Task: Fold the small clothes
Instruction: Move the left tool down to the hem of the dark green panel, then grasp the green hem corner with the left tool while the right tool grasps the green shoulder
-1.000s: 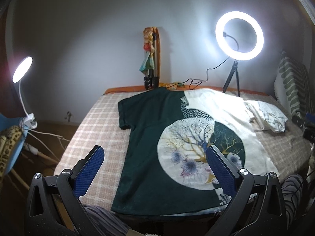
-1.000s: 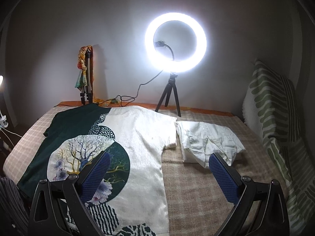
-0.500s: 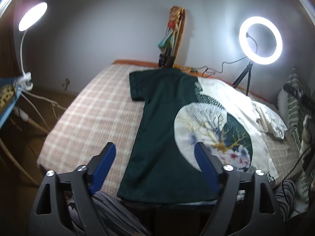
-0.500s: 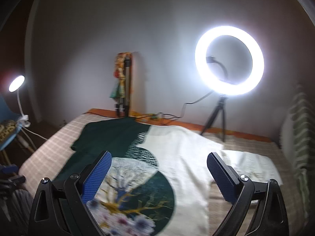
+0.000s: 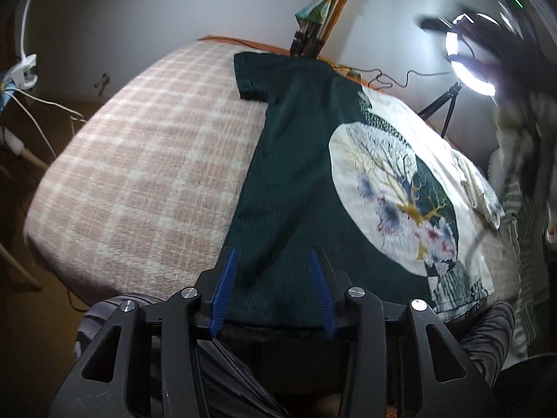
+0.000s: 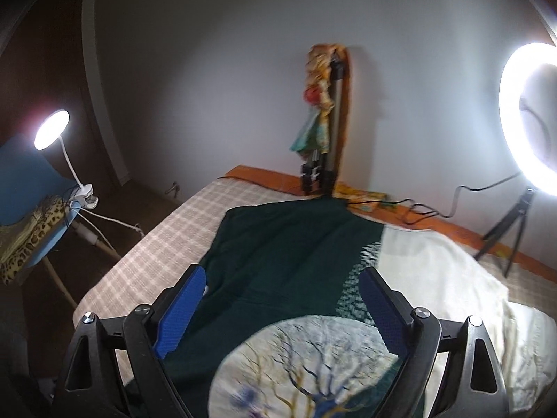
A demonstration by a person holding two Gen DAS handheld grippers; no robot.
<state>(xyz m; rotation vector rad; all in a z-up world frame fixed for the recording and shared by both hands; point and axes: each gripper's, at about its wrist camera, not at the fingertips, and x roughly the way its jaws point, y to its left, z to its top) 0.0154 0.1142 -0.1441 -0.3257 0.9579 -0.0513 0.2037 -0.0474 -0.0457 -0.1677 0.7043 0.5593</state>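
A T-shirt (image 5: 299, 174), half dark green and half cream with a round tree print, lies flat on a checked bed (image 5: 139, 174). It also shows in the right wrist view (image 6: 296, 244). My left gripper (image 5: 273, 261) hovers over the shirt's near green hem corner, jaws partly open with cloth showing between them. My right gripper (image 6: 282, 278) is wide open above the green half, near the left sleeve (image 6: 222, 250). Neither holds anything.
A folded cream garment (image 5: 477, 188) lies at the bed's right side. A ring light on a tripod (image 6: 529, 118) and a folded tripod (image 6: 323, 122) stand at the far edge. A clip lamp (image 6: 52, 132) and a blue chair (image 6: 31, 188) are left.
My left gripper has dropped to the shirt's near hem and its jaws have narrowed. My right gripper has swung left over the green half, staying wide open.
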